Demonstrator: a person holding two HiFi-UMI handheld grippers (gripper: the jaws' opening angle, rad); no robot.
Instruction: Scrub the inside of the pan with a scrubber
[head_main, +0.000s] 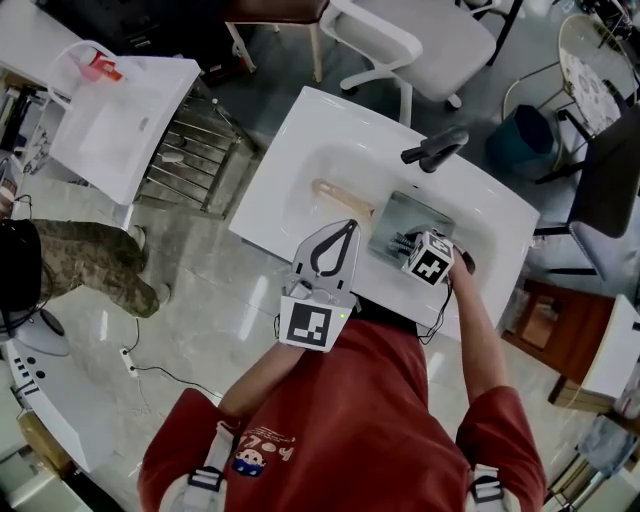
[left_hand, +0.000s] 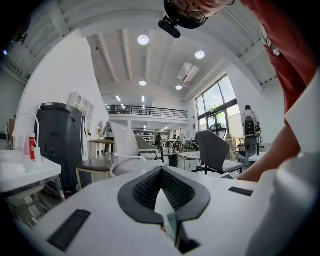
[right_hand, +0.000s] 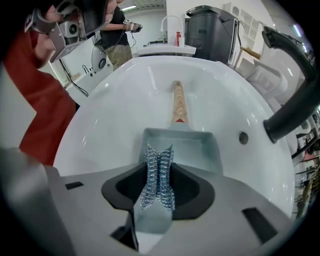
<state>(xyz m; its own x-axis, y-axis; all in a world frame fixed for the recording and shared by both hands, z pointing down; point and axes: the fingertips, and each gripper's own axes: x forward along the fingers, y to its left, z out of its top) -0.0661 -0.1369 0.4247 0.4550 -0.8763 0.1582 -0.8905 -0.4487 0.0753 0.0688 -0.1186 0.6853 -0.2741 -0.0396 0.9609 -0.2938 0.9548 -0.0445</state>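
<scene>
The right gripper (right_hand: 159, 167) is clamped on a crinkly steel-wire scrubber (right_hand: 159, 175), pinched into an hourglass shape between its dark ribbed pads. Just beyond lies a grey, square-cornered pan (right_hand: 180, 147) in the glossy white sink (right_hand: 115, 110), its pale wooden handle (right_hand: 178, 102) running to 12 o'clock.

Only the head view shows both tools. There the right gripper (head_main: 405, 243) is over the pan (head_main: 415, 218), and the left gripper (head_main: 350, 228) sits at the pan's 8 o'clock. The left gripper view shows the left gripper (left_hand: 161, 171) with tips together, holding nothing.
</scene>
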